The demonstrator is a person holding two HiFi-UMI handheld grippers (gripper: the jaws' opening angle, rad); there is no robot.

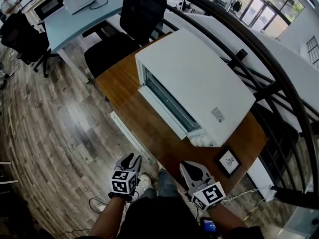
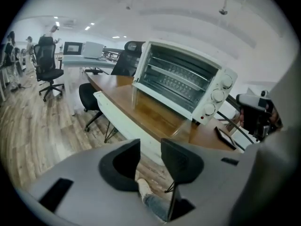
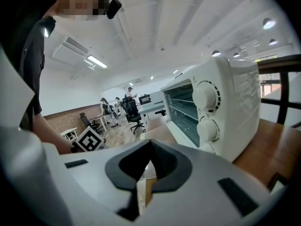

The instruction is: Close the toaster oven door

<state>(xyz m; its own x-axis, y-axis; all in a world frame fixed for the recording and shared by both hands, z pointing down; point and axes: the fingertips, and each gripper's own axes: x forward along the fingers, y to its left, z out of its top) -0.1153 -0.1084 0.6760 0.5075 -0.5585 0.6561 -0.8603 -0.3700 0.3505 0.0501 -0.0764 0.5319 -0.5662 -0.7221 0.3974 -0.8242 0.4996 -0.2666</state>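
Observation:
A white toaster oven [image 1: 199, 83] stands on a wooden table [image 1: 124, 96]. Its glass door [image 2: 146, 108] lies folded down flat over the tabletop, leaving the wire racks [image 2: 181, 79] inside in sight. Both grippers hang below the table's near edge, apart from the oven. My left gripper [image 1: 131, 159] is to the left, and in the left gripper view its jaws [image 2: 150, 147] stand apart with nothing between them. To the right, my right gripper [image 1: 191, 168] is near the oven's knob end. In the right gripper view its jaws [image 3: 149, 147] meet, empty, beside the knobs [image 3: 207, 98].
A small framed picture [image 1: 228, 162] lies on the table's near right corner. A black railing [image 1: 279, 83] curves behind the oven. A black office chair [image 1: 139, 14] stands at the table's far end, with a pale blue desk [image 1: 75, 19] beyond. The floor is wood plank [image 1: 55, 128].

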